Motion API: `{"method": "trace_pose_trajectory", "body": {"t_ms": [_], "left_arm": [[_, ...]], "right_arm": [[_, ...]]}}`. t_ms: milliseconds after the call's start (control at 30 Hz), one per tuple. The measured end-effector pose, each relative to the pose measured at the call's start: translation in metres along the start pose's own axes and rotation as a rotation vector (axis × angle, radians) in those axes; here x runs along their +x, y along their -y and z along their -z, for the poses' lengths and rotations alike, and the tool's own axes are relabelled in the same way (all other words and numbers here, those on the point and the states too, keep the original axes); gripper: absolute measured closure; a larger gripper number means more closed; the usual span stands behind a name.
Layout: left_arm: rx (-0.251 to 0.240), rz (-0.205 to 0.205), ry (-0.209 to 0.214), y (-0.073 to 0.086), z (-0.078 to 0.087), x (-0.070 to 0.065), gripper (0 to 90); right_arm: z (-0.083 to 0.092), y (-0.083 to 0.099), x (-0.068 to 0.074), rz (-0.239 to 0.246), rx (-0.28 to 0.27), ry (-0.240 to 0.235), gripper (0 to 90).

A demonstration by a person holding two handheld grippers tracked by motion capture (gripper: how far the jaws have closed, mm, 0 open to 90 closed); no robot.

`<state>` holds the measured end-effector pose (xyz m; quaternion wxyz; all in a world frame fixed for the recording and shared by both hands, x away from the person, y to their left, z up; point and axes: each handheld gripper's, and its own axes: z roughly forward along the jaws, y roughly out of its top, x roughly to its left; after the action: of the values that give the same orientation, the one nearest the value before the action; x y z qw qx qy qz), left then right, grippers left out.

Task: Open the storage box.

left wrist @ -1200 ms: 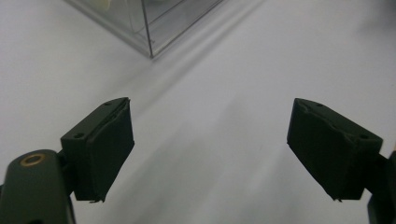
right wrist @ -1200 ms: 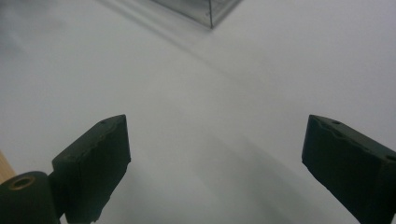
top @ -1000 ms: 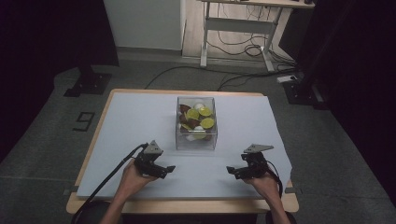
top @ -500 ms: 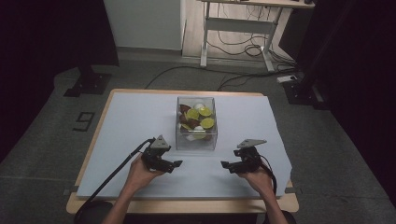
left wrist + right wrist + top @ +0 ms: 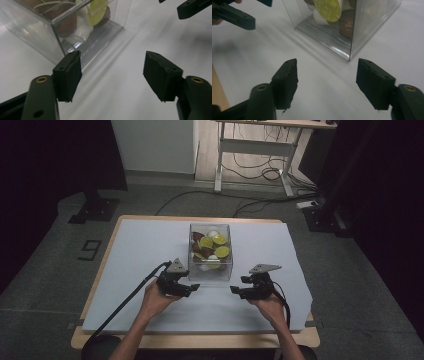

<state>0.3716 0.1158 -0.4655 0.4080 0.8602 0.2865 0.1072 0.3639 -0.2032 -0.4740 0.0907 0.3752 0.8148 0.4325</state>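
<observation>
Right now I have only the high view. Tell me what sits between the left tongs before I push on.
Observer: Nothing but the bare white cover. The left tongs stand open, though their jaws have just been closing.
Operator: Place the clear box against them.
Observer: The clear box has its near bottom corner just beyond one pad's tip. I cannot tell whether they touch.
Operator: Now the right tongs.
Observer: The right tongs are open too, their jaws also just closing, with nothing between them. A bottom corner of the box lies ahead, nearer one pad.
</observation>
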Motion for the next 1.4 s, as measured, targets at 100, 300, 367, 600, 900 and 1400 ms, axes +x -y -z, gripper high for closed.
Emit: {"method": "trace_pose_trajectory", "body": {"t_ms": [100,300,367,600,900,1400], "left_arm": [[-0.011,0.000,-0.009,-0.003,-0.002,0.000,35.4],[-0.010,-0.010,-0.020,-0.008,-0.006,0.001,41.6],[-0.014,-0.009,-0.023,-0.008,-0.007,0.001,43.6],[-0.031,0.004,-0.024,-0.011,-0.012,0.004,49.1],[-0.040,0.018,-0.026,-0.017,-0.017,0.006,57.2],[-0.069,0.036,-0.049,-0.019,-0.026,0.010,67.2]], "right_arm": [[-0.002,-0.004,0.002,0.016,-0.001,0.003,39.1],[-0.006,-0.009,0.004,0.032,-0.009,0.010,45.5],[-0.007,-0.013,0.005,0.038,-0.016,0.014,47.6],[-0.015,-0.021,0.010,0.058,-0.020,0.017,55.0],[-0.026,-0.031,0.015,0.075,-0.037,0.028,63.1],[-0.044,-0.043,0.020,0.082,-0.035,0.082,74.2]]}}
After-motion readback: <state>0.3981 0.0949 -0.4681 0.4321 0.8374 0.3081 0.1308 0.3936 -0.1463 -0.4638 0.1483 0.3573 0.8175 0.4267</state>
